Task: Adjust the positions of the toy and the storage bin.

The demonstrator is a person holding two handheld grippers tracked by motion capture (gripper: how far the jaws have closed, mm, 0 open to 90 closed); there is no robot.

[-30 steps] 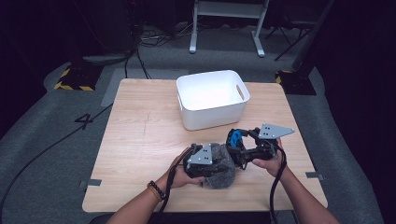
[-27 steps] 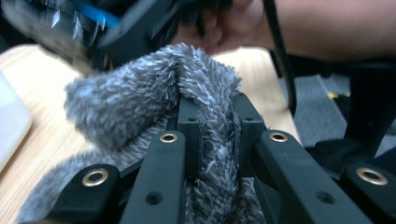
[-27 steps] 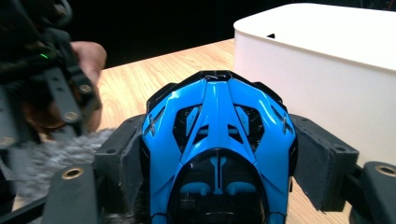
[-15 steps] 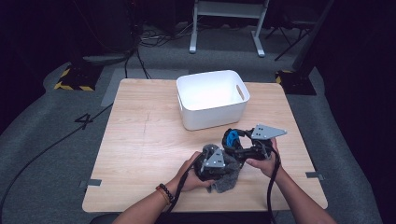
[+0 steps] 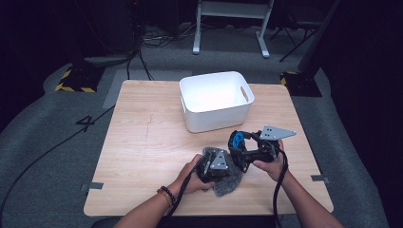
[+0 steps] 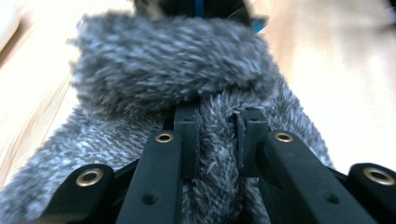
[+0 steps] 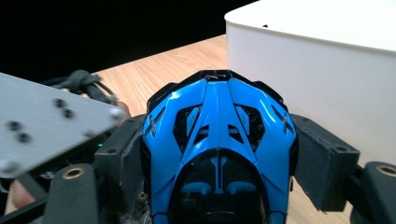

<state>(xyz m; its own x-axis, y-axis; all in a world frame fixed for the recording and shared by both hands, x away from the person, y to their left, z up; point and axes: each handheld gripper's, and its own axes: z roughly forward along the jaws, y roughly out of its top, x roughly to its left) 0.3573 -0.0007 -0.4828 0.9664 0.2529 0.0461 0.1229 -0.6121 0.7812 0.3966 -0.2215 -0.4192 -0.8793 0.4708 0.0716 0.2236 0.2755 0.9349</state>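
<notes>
The left tool (image 5: pixel 215 164) pinches a fold of grey fuzzy cloth (image 6: pixel 177 79) lying on the tabletop (image 5: pixel 142 142); the right tool (image 5: pixel 244 147) clamps a blue toy car (image 7: pixel 217 140) (near the white bin (image 5: pixel 216 99)); a thin pinch could slip

Left gripper (image 5: pixel 215 164): black body, showing a grey three-cornered plate on top; black jaws carrying brass-ringed screw holes (image 6: pixel 164 137). Right gripper (image 5: pixel 242 151): matching black frame, wearing a grey plate (image 5: pixel 276 132) dotted with small screws, trailing a black cable (image 5: pixel 278 190). Person: forearms showing bare, left wrist wearing a dark beaded bracelet (image 5: pixel 166 194).
</notes>
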